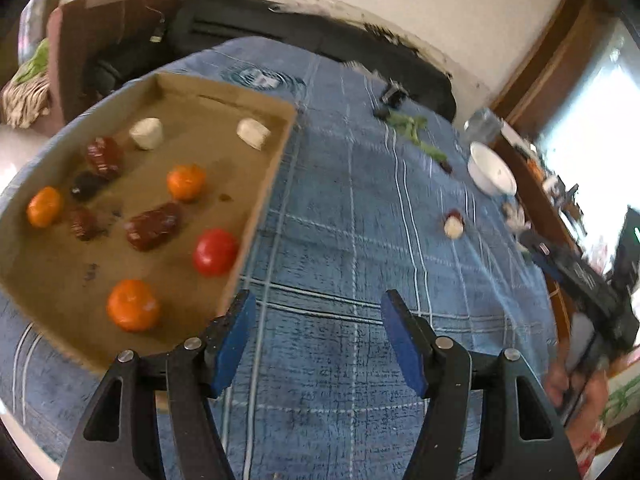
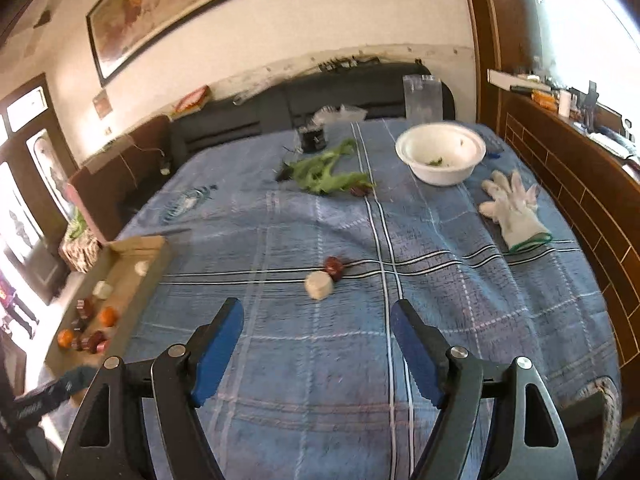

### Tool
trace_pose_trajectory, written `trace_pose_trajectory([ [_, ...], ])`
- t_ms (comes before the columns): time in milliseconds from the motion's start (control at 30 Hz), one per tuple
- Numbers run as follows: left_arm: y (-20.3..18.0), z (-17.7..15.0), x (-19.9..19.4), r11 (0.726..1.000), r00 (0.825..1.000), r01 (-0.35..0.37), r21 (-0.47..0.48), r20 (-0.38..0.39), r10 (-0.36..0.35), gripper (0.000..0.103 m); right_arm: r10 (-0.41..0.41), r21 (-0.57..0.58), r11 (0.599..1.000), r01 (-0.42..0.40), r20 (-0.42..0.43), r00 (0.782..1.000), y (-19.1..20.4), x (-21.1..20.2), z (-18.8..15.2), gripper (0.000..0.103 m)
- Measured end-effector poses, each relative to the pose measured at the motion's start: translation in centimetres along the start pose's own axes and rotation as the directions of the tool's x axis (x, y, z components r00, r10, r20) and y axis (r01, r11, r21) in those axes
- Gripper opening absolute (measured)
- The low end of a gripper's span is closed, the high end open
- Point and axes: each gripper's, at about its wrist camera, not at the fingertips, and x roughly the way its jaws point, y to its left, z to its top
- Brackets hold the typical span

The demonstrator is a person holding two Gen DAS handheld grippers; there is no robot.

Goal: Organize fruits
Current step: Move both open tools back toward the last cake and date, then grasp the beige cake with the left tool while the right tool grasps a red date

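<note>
A shallow cardboard tray (image 1: pixel 48 276) lies on the blue checked cloth at the left. It holds three oranges (image 1: pixel 133 305), a red tomato (image 1: pixel 215 251), several dark red dates (image 1: pixel 153 226) and two white chunks (image 1: pixel 147 133). My left gripper (image 1: pixel 318 300) hovers open just right of the tray's near corner, nothing between its blue pads. My right gripper (image 2: pixel 317 306) is open too, over the cloth. Just beyond its tips lie a white chunk (image 2: pixel 319 285) and a dark red date (image 2: pixel 333 267), touching each other. The tray (image 2: pixel 132 276) appears far left in the right wrist view.
A white bowl (image 2: pixel 440 154), green leaves (image 2: pixel 324 174) with another date (image 2: pixel 357 191) beside them, a white glove (image 2: pixel 514 206) and a clear container (image 2: pixel 422 98) sit at the far side. A dark sofa back lies behind, a wooden ledge (image 2: pixel 560 168) to the right.
</note>
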Motion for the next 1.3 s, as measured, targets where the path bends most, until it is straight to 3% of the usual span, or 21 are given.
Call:
trace_pose_trajectory([
  [100, -0.7, 0.3, 1.2, 0.999, 1.000, 0.005, 0.031, -0.016, -0.005, 0.064, 0.014, 0.027, 1.000, -0.012, -0.058, 0.998, -0.7, 3.9, 0.8, 0.070],
  [267, -2.3, 0.7, 2.9, 0.994, 0.999, 0.016, 0.106, -0.031, -0.013, 0.064, 0.006, 0.053, 0.999, -0.001, -0.094, 0.996, -1.8, 8.6, 1.9, 0.069],
  [333, -3.1, 1.2, 3.6, 0.991, 0.999, 0.026, 0.129, -0.040, -0.021, 0.064, 0.019, 0.085, 0.996, -0.011, -0.095, 0.995, -2.7, 9.4, 2.4, 0.067],
  [467, -4.6, 1.6, 5.2, 0.988, 0.997, 0.050, 0.149, -0.061, -0.041, 0.064, 0.070, 0.121, 0.991, -0.055, -0.123, 0.990, -3.6, 11.0, 3.5, 0.053],
  [633, -6.1, 1.4, 6.9, 0.983, 0.990, 0.090, 0.157, -0.120, -0.071, 0.064, 0.079, 0.083, 0.994, -0.067, -0.150, 0.985, -2.6, 12.7, 3.1, 0.051],
  [700, -6.6, 1.5, 7.2, 0.982, 0.990, 0.091, 0.163, -0.126, -0.071, 0.064, 0.034, 0.019, 0.999, -0.031, -0.154, 0.988, -1.7, 12.7, 3.1, 0.037],
  [800, -7.7, 2.1, 7.8, 0.980, 0.988, 0.103, 0.168, -0.133, -0.081, 0.064, 0.089, 0.055, 0.995, -0.082, -0.160, 0.983, -2.2, 12.4, 3.1, 0.023],
  [900, -9.8, 2.9, 8.6, 0.972, 0.987, 0.115, 0.205, -0.131, -0.089, 0.064, 0.039, 0.064, 0.997, -0.030, -0.137, 0.990, -3.4, 11.7, 3.3, 0.023],
  [1133, -15.9, 4.2, 13.4, 0.936, 0.988, 0.115, 0.334, -0.138, -0.072, 0.064, 0.137, 0.268, 0.957, -0.112, -0.076, 0.988, -9.4, 10.1, 4.3, 0.023],
  [1300, -18.8, 5.0, 17.0, 0.911, 0.989, 0.113, 0.397, -0.133, -0.065, 0.063, 0.162, 0.304, 0.943, -0.135, -0.066, 0.985, -10.2, 9.9, 4.3, 0.023],
])
